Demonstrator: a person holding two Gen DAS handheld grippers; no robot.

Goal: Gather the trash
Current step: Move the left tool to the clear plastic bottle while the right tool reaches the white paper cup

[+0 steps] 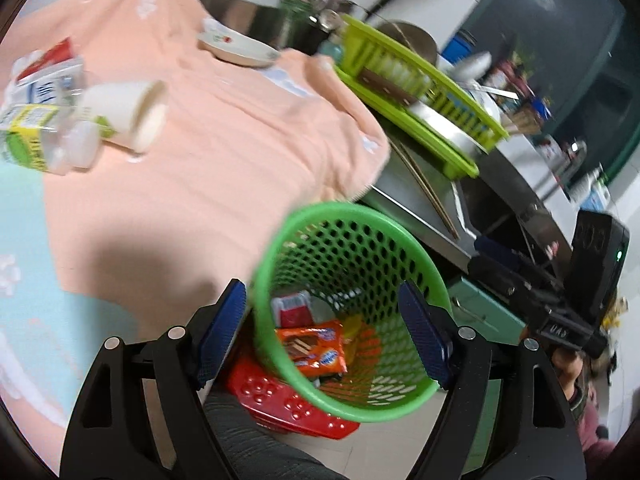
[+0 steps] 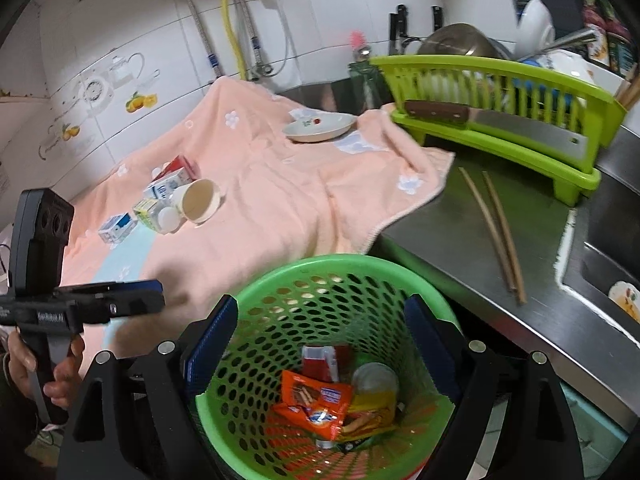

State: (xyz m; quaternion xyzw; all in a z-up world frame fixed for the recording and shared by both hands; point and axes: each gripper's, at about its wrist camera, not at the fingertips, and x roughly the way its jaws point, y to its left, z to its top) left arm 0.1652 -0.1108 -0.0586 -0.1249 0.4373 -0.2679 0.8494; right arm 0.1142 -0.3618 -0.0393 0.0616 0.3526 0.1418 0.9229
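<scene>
A green perforated basket [image 1: 416, 396] [image 2: 256, 292] holds an orange snack wrapper [image 1: 316, 346] [image 2: 316, 400], a red carton [image 2: 320, 360] and other wrappers. My left gripper [image 1: 322, 334] is open and empty above the basket's mouth, beside the counter edge. My right gripper [image 2: 322, 352] is open and empty above the basket. More trash lies on the peach towel [image 2: 272, 200]: a tipped white cup [image 1: 136, 112] [image 2: 200, 200], a small plastic bottle [image 1: 44, 144] [image 2: 158, 214] and milk cartons [image 1: 44, 76] [image 2: 170, 180].
A white plate [image 2: 320, 126] sits at the towel's far end. A green dish rack [image 2: 520, 120] with a cleaver stands on the steel counter. Two chopsticks [image 2: 496, 232] lie next to it. A sink [image 2: 612, 280] is at the right. A red stool [image 1: 288, 404] is under the basket.
</scene>
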